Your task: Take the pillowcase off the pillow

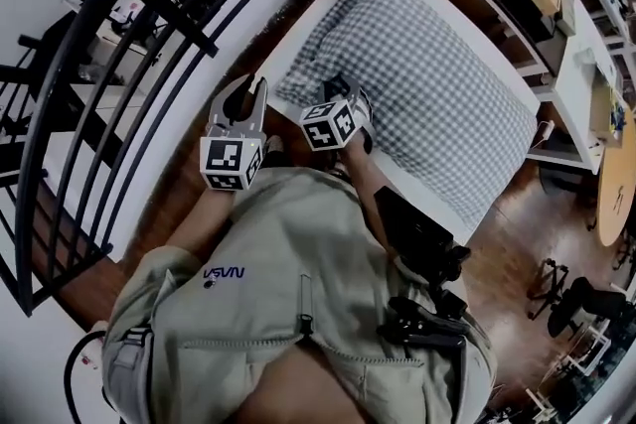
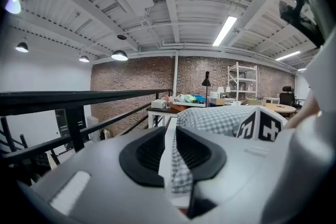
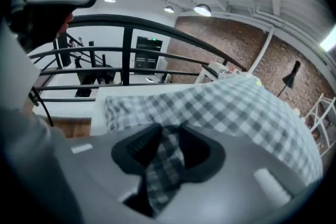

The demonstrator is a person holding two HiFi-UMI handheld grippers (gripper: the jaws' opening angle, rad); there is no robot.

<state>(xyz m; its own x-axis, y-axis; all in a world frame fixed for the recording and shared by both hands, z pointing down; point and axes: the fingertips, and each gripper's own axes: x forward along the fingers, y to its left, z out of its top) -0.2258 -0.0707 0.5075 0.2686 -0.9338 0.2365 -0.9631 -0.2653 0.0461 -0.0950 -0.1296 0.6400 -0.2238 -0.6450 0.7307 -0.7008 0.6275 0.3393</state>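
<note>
Pillowcase, grey/white check, is on the pillow, which lies flat on a white table. Its near end is twds the person and its far end by the cluttered desks. Both grippers sit at that near end. L gripper is at the near-left corner by the table edge. In the left gripper view its jaws are only a slit apart, w/ a strip of checked cloth lying along one pad and white showing beside it, so it doesn't look pinched. R gripper is over the near edge, just beside the L one. In the right gripper view its jaws stand well apart, and a twisted fold of the checked fabric hangs loose btwn the pads, not clamped. A black railing runs past the table's left side.
</note>
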